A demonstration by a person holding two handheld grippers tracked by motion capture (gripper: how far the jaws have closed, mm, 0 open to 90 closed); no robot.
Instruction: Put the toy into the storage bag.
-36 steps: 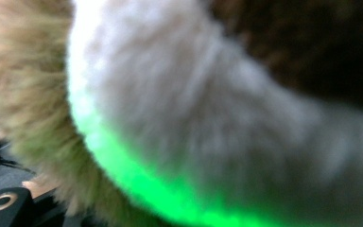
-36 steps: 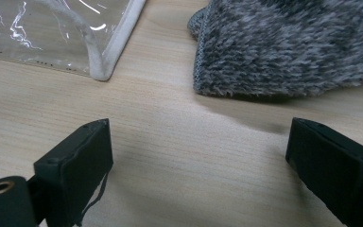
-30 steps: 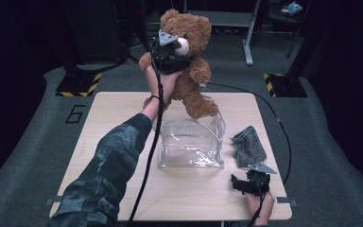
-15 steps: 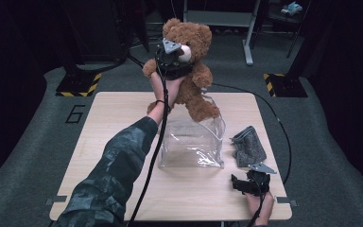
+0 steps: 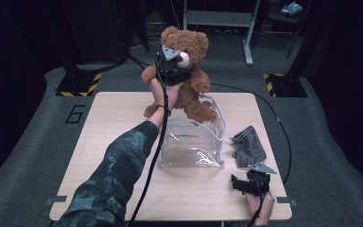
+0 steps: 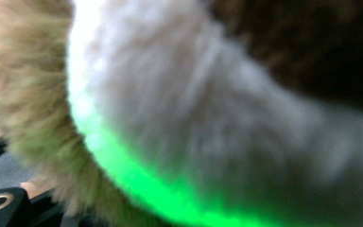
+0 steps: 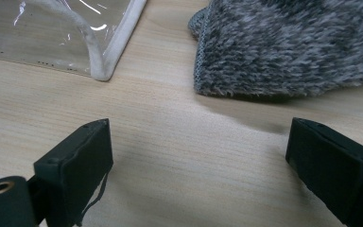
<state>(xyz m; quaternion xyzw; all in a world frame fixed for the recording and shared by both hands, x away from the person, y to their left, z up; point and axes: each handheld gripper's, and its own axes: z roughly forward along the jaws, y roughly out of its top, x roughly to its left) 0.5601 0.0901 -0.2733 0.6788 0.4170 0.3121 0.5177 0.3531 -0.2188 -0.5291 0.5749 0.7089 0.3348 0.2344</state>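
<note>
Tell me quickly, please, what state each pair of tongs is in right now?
Left tongs: closed on the fluffy brown teddy bear, held up in the air.
Right tongs: open, holding nothing, low over the wooden table.

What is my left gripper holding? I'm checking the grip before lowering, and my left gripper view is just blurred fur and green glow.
Observer: The left gripper is clamped on a brown teddy bear, at its chest.
Operator: What's below it?
Observer: A clear plastic bag on the table; one bear foot is at its open top.
Operator: And the right gripper?
Observer: The right gripper rests open on the table near a grey fuzzy cloth.
</note>
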